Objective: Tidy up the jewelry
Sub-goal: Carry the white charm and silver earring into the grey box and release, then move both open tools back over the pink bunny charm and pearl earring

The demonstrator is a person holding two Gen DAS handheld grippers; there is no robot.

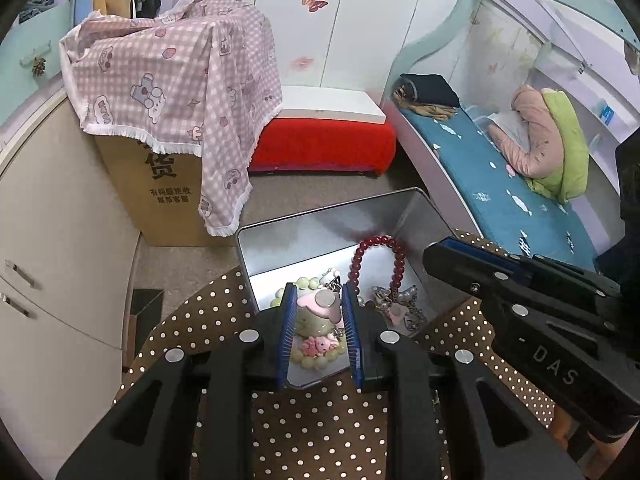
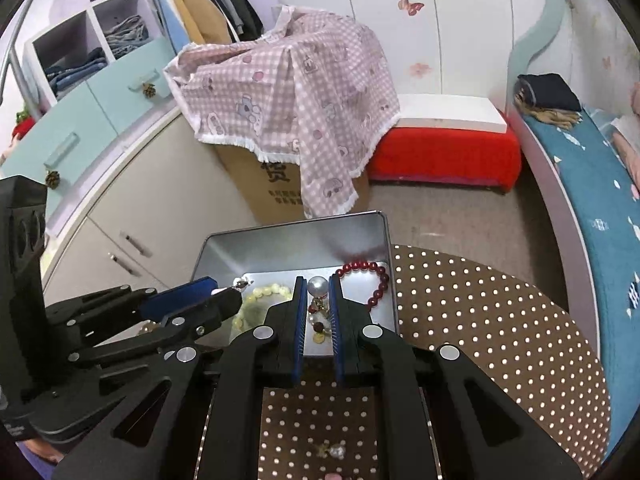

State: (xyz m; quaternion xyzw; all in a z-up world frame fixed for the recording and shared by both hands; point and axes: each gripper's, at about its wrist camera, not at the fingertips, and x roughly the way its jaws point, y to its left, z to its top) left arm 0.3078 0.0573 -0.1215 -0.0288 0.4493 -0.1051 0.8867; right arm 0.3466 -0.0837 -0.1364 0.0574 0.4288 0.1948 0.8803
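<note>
A silver tin box (image 1: 280, 248) (image 2: 280, 240) stands open on a brown polka-dot table (image 1: 320, 420) (image 2: 480, 320). It holds a red bead bracelet (image 1: 396, 256) (image 2: 380, 280), a pale green bead bracelet (image 1: 320, 356) (image 2: 268, 292) and mixed charms (image 1: 396, 304). My left gripper (image 1: 318, 300) is over the box, shut on a pink-and-green charm (image 1: 318, 312). My right gripper (image 2: 316, 286) is shut on a pearl earring (image 2: 316, 285), just above the box. A small pearl piece (image 2: 332, 450) lies on the table below it.
A cardboard box under a pink checked cloth (image 1: 172, 80) (image 2: 288, 92) stands behind the table. A red stool with a white board (image 1: 324, 140) (image 2: 444, 152), a bed with blue cover (image 1: 500, 184) and cream cabinets (image 1: 60, 240) surround it.
</note>
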